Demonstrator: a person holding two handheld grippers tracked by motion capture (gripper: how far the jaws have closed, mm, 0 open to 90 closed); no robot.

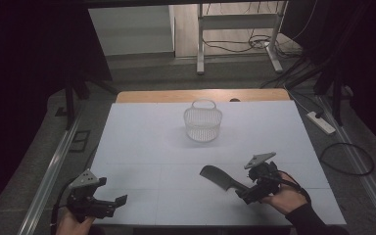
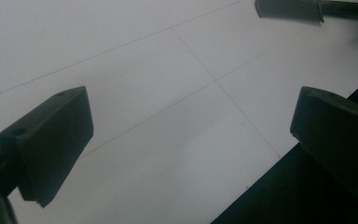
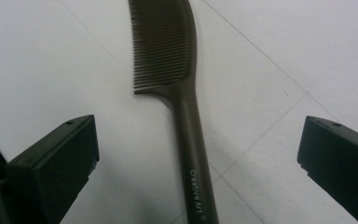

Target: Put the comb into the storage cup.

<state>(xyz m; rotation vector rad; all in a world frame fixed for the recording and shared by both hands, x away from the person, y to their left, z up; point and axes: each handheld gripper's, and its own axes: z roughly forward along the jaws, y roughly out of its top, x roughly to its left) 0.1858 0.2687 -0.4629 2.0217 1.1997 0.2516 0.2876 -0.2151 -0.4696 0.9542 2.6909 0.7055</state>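
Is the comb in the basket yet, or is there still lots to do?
Not yet. Nothing looks done: the comb lies flat on the white table, and the wire basket farther back looks empty. In hand: the right gripper is open, jaws either side of the comb's handle. The left gripper waits open. Probably left: gripping, lifting, dropping it in.

A dark comb (image 1: pixel 217 177) lies flat on the white table (image 1: pixel 142 142), its toothed head pointing away from the handle, which runs toward the near right corner of the table. Fine close teeth line one edge of the head, and small white lettering runs along the handle (image 3: pixel 196 186). A white wire basket (image 1: pixel 203 122) with a loop handle stands upright, well apart from the comb, farther back on the table.
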